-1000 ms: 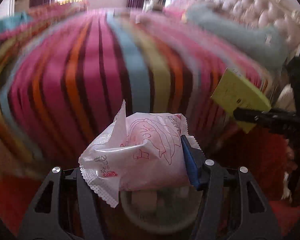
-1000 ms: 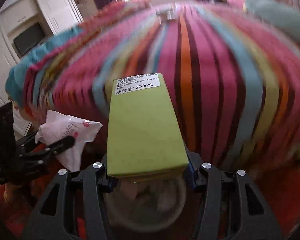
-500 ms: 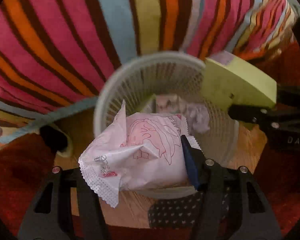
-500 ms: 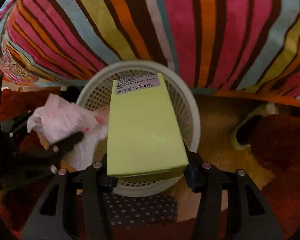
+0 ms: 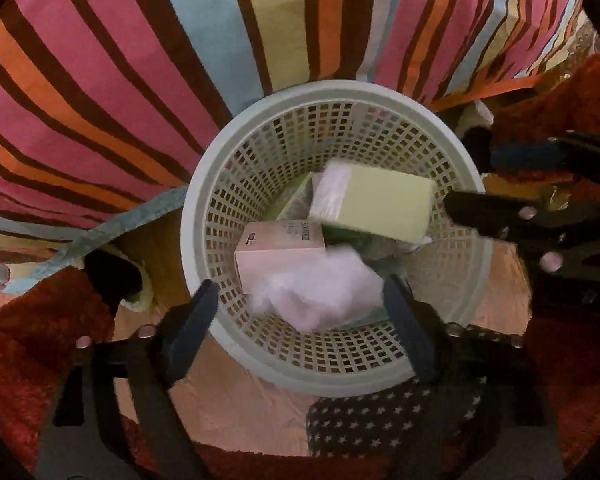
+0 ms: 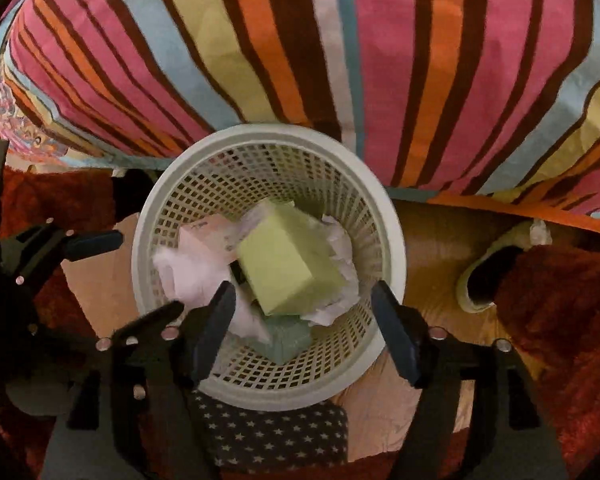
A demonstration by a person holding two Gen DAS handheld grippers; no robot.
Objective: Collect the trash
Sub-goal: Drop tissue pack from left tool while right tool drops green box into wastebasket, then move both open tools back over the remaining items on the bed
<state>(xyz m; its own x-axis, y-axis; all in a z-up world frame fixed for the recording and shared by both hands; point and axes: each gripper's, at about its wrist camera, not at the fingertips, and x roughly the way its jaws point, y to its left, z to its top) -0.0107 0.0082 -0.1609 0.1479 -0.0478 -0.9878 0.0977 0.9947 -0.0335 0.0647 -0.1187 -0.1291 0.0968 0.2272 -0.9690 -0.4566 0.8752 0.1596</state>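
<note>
Both grippers are seen above a white lattice basket (image 5: 204, 216) that stands on the floor, close against a bed covered with a striped cloth (image 5: 112, 80) (pink, orange, brown, blue and yellow stripes). The fingers of the left gripper (image 5: 300, 320) are spread wide and nothing is held between them; a pink-white wrapper (image 5: 320, 292), blurred, is seen below them inside the basket. The fingers of the right gripper (image 6: 304, 320) are also spread wide and empty, and a green carton (image 6: 288, 264) is seen tilted inside the basket, on top of crumpled paper (image 6: 344, 248) and a pale pink box (image 5: 276, 252). Beside the basket a wooden floor (image 6: 432, 248), a red shaggy rug (image 6: 560, 300) and a dark cloth with white stars (image 6: 268, 432) are visible.
</note>
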